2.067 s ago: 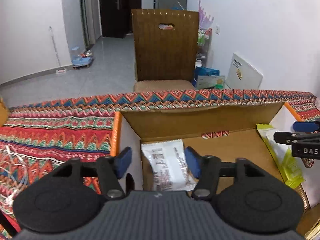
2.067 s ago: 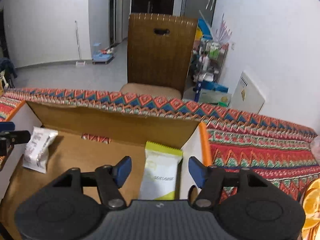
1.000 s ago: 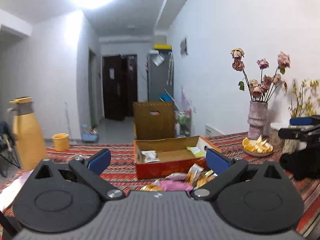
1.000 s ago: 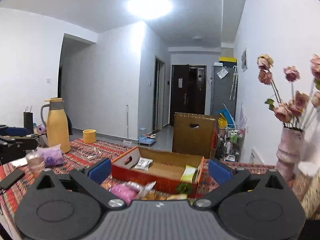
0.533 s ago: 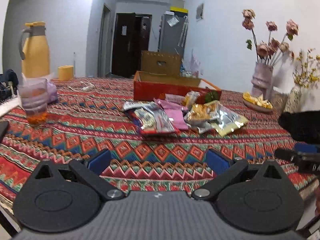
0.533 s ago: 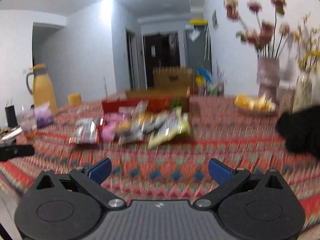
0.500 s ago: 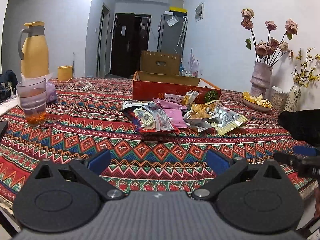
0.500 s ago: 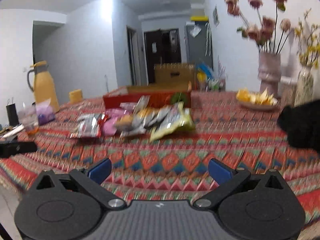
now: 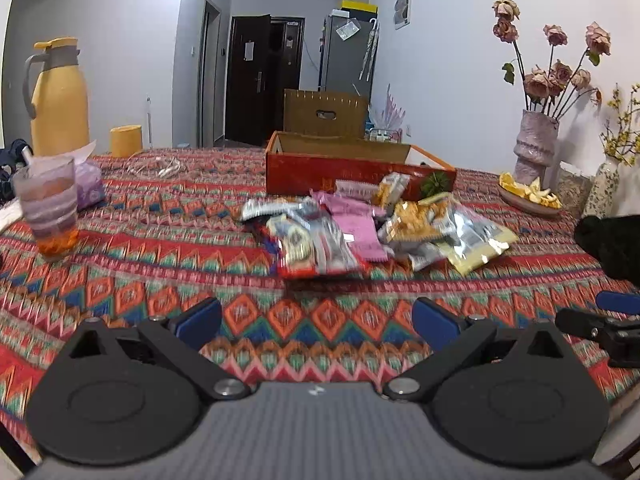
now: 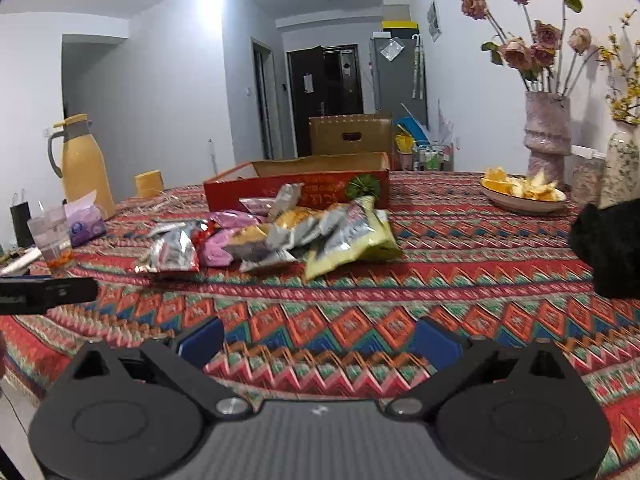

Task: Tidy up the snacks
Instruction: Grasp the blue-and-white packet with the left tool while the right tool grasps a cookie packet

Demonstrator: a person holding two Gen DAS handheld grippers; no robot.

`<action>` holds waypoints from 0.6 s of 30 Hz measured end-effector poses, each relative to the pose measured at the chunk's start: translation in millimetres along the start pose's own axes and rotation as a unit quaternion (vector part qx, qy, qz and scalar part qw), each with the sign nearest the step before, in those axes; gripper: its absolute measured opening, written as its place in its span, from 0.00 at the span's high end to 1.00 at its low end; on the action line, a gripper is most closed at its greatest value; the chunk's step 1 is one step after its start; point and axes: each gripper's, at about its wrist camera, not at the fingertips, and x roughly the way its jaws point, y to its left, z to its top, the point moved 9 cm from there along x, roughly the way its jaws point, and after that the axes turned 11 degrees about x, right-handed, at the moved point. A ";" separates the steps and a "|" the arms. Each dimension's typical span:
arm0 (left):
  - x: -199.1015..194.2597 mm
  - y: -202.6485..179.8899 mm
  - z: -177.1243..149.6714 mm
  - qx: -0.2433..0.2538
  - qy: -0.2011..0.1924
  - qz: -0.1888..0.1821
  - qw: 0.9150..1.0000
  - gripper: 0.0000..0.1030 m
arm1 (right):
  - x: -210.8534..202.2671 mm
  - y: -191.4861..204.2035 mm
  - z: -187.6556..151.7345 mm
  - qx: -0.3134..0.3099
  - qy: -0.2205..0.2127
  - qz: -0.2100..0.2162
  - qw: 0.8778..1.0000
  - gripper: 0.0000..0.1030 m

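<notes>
A pile of snack packets (image 9: 360, 232) lies on the patterned tablecloth in front of a red cardboard box (image 9: 352, 168). The pile holds a red and silver packet (image 9: 312, 248), a pink packet (image 9: 356, 224) and a yellow-green packet (image 10: 356, 244). The pile (image 10: 272, 240) and the box (image 10: 296, 188) also show in the right wrist view. My left gripper (image 9: 316, 320) is open and empty, low over the near table edge, well short of the pile. My right gripper (image 10: 316, 340) is open and empty, beside it to the right.
A yellow jug (image 9: 58, 96), a glass of drink (image 9: 50, 208) and a purple tissue pack (image 9: 90, 190) stand at the left. A plate of orange peel (image 10: 520, 192) and flower vases (image 10: 548, 132) stand at the right. A dark object (image 10: 608, 248) sits at the right edge.
Both grippers have pulled back from over the box to the near table edge and dropped low. In the last half second they have barely shifted. Both stay open.
</notes>
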 end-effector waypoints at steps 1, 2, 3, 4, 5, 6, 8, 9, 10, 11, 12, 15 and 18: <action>8.1 1.7 7.6 0.001 -0.003 0.000 1.000 0.00 | 3.6 2.9 4.1 0.000 -0.001 0.004 1.000 0.02; 16.5 3.1 14.2 0.004 -0.004 0.001 1.000 0.00 | 8.1 6.4 9.0 -0.002 -0.004 0.008 1.000 0.03; 28.3 4.8 20.8 0.006 -0.001 0.006 1.000 0.00 | 13.5 10.3 14.3 -0.005 -0.006 0.011 1.000 0.05; 40.0 6.5 26.1 0.008 0.003 0.012 1.000 0.00 | 19.8 13.7 19.5 -0.008 -0.007 0.011 1.000 0.06; 53.4 7.6 32.0 0.012 0.006 0.015 1.000 0.00 | 25.4 16.2 23.4 -0.009 -0.007 0.010 1.000 0.06; 67.2 8.0 37.0 0.016 0.009 0.015 1.000 0.00 | 31.9 19.7 28.2 -0.011 -0.007 0.009 1.000 0.07; 98.0 11.0 44.9 0.021 0.025 0.020 0.999 0.00 | 43.0 25.7 35.2 -0.015 -0.005 0.008 1.000 0.08; 112.1 13.7 46.5 0.019 0.036 0.026 0.999 0.00 | 47.8 28.7 38.7 -0.016 -0.005 0.008 1.000 0.09; 126.0 17.0 48.5 0.011 0.046 0.028 0.998 0.00 | 52.2 32.0 42.1 -0.016 -0.006 0.010 1.000 0.09; 137.0 19.8 49.3 0.003 0.055 0.025 0.998 0.03 | 56.1 34.9 45.0 -0.016 -0.005 0.012 1.000 0.09; 146.0 22.9 48.1 -0.006 0.065 0.022 0.998 0.13 | 60.9 38.0 48.0 -0.016 -0.004 0.014 1.000 0.10; 158.2 31.6 43.8 -0.039 0.075 -0.006 0.996 0.37 | 77.1 47.3 54.1 -0.023 0.003 0.016 1.000 0.13; 132.1 31.5 37.8 -0.035 0.069 -0.020 0.997 0.51 | 99.9 58.9 59.7 -0.027 0.019 0.016 0.999 0.15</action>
